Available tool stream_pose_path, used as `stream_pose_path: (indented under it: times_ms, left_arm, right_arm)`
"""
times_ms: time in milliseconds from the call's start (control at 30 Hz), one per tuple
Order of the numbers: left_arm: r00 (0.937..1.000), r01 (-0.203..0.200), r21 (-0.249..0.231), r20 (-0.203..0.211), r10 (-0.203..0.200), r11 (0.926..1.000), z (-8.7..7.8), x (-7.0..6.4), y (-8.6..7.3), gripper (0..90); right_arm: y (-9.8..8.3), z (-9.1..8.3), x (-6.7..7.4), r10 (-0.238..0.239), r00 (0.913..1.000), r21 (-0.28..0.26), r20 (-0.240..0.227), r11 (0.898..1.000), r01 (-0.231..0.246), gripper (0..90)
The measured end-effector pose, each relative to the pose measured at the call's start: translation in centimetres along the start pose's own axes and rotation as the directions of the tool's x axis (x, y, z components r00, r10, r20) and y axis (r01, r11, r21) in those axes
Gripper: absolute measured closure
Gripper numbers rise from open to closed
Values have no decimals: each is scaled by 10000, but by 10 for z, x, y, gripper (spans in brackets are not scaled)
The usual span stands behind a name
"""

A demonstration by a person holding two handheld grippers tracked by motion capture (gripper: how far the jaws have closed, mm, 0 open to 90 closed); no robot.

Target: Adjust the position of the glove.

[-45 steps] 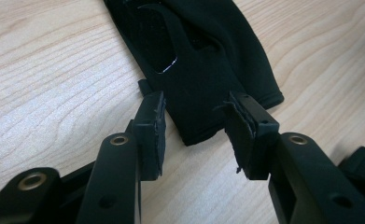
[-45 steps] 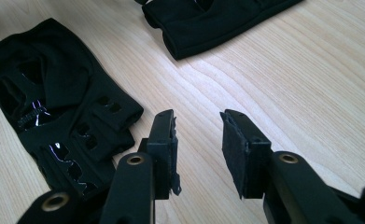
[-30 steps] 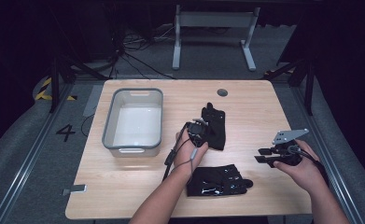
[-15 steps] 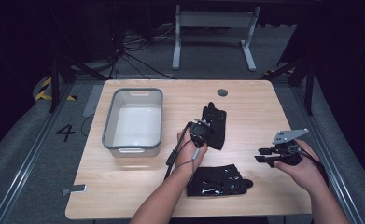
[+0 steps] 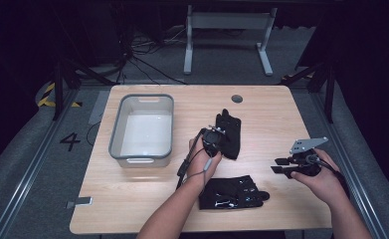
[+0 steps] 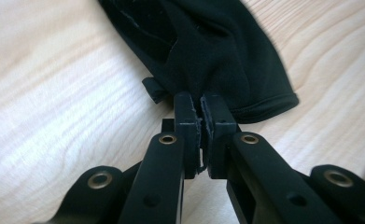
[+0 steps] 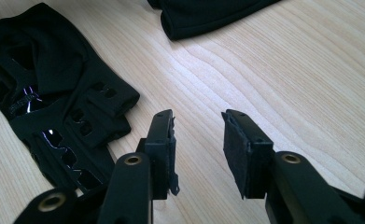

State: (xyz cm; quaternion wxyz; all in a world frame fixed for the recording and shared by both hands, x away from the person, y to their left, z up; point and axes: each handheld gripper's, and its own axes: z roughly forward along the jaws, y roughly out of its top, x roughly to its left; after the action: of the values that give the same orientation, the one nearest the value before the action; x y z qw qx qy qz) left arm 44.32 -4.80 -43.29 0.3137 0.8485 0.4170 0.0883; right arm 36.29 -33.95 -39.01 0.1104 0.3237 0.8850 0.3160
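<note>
Left hand-held gripper (image 6: 201, 109): just pinched the glove (image 6: 217, 51) cuff.
Right hand-held gripper (image 7: 199, 135): wide, holds nothing.
Second glove (image 7: 54, 107): beside it, untouched.
Bin (image 5: 116, 144): empty; both gloves left.

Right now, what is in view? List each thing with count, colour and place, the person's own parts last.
far glove: one, black, mid-table right of the bin, its cuff pinched.
near glove: one, black, with cut-outs, flat near the table's front edge.
bin: one, grey with white inside, left half of the table.
table: one, light wood, with a round dark grommet at the back.
frame: one, grey metal, on the floor behind the table.
left gripper: one, black, jaws closed on the far glove's cuff.
right gripper: one, black, jaws open over bare wood, right side.
</note>
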Motion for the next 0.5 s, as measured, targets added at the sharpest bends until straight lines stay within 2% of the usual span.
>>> stream_pose_path:
  times_ms: [100, 233, 300, 400, 467, 500]
  left_arm:
    - [9967, -777, -285, -253, 770, 9966, -10, -7, 4, 863]
    - [9949, -1004, -881, 23, 1010, 9910, -28, -13, 12, 864]
    - [9943, -1055, -983, 59, 1066, 9895, -32, -15, 13, 864]
    - [9921, -1210, -1339, 159, 1242, 9836, -45, -17, 16, 864]
    - [9898, -1316, -1705, 311, 1388, 9765, -58, -20, 18, 864]
    - [9898, -1316, -1705, 311, 1388, 9765, -58, -20, 18, 864]
  right_arm:
    - [0, 1, 0, -12, 10000, 17, -20, 10000, 12, 637]
    - [4, 6, 5, -170, 9998, 89, -138, 9998, 172, 635]
    - [4, 6, 6, -186, 9997, 106, -152, 9998, 187, 635]
    - [4, 6, 6, -142, 9997, 77, -188, 9999, 143, 635]
    - [4, 6, 6, -120, 9997, 44, -201, 9999, 121, 635]
    - [4, 5, 6, -129, 9997, 40, -202, 9999, 130, 635]
